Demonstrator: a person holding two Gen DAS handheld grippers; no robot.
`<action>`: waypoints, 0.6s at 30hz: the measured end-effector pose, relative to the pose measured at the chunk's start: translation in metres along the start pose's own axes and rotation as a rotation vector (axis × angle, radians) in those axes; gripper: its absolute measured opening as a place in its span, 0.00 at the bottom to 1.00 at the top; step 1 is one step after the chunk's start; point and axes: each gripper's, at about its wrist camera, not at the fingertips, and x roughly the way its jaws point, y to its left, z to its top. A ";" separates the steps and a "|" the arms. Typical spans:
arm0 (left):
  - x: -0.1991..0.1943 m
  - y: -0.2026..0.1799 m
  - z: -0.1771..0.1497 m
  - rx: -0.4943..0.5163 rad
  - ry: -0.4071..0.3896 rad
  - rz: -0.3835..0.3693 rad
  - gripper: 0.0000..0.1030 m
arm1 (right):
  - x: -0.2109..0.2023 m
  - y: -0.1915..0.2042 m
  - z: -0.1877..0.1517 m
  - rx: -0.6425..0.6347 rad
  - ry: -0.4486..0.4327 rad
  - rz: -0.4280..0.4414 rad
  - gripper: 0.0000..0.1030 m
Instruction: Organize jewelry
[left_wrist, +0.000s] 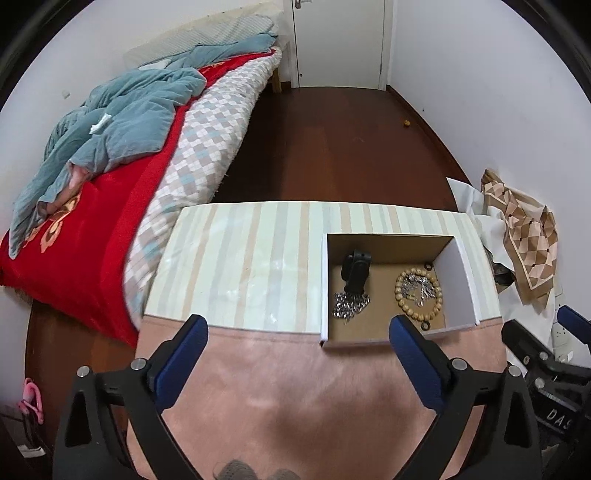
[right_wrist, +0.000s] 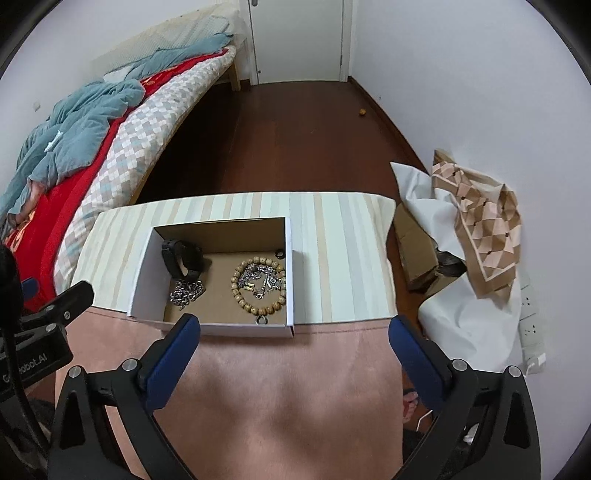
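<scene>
All jewelry I can see sits in the box (right_wrist: 218, 325): black watch (right_wrist: 183, 258) at 11 o'clock of the floor, silver chain (right_wrist: 186, 293) just below it at 8, bead bracelet (right_wrist: 258, 286) at 3 with a tangle of silver pieces (right_wrist: 260, 282) inside its ring. Small ring (right_wrist: 263, 320) touches the bracelet at 6, black ring (right_wrist: 279, 253) by the back wall at 1. Nothing loose shows on the striped top (right_wrist: 340, 258) or pink cloth (right_wrist: 280, 406), so I judge the sort mostly done; maybe only untangling or closing up is left, and I see no lid.

My left tongs (left_wrist: 299, 354) are spread wide, empty, pads over the pink cloth, right pad (left_wrist: 417, 365) overlapping the box's near edge at 5 in view; contact unclear. My right tongs (right_wrist: 295, 354) are equally wide, holding nothing, left pad (right_wrist: 173, 354) just short of the box front.
</scene>
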 end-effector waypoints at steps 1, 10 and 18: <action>-0.006 0.000 -0.002 0.001 -0.003 0.000 0.98 | -0.008 -0.001 -0.002 0.002 -0.007 0.000 1.00; -0.086 0.007 -0.025 0.004 -0.077 0.020 0.98 | -0.100 -0.001 -0.023 -0.005 -0.101 -0.006 1.00; -0.163 0.018 -0.044 -0.039 -0.131 -0.018 0.98 | -0.200 0.003 -0.045 -0.010 -0.214 -0.002 1.00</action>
